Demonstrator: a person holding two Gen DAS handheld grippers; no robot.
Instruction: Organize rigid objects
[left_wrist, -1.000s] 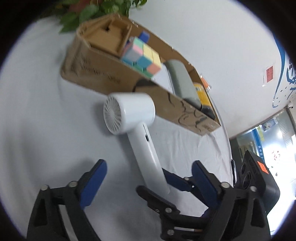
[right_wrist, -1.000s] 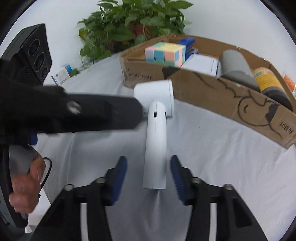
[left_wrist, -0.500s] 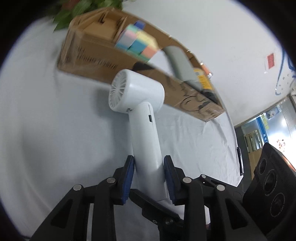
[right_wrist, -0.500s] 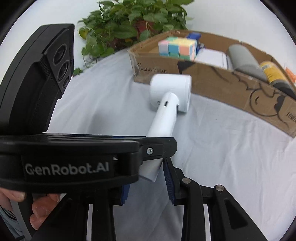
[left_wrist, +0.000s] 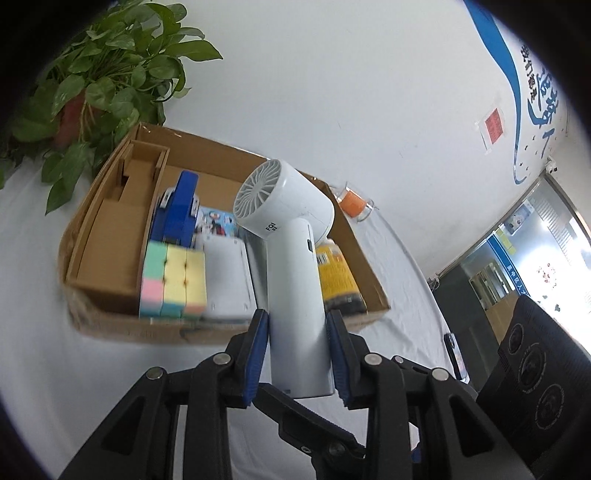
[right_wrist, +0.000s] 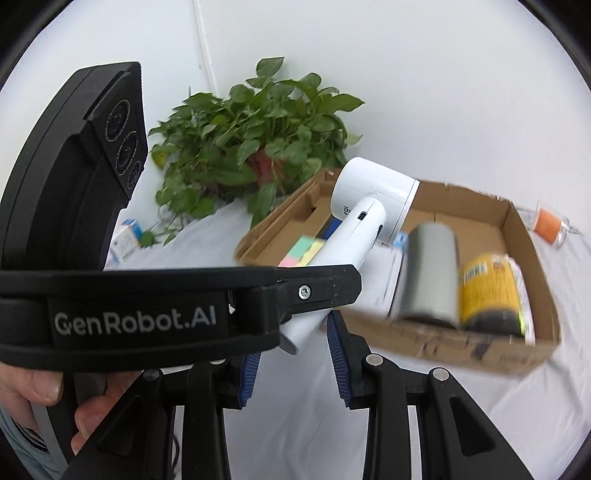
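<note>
One hair dryer, one cardboard box

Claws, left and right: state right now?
Left claw: closed on the white hair dryer, held by its handle.
Right claw: open, holding nothing; the dryer handle passes above it.

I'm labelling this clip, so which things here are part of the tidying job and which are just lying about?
Part of the job:
hair dryer, held in the left gripper
cardboard box
cube puzzle, grey cylinder and yellow can inside the box

Just lying about:
potted plant
orange spool behind the box
right gripper, idle and empty
</note>
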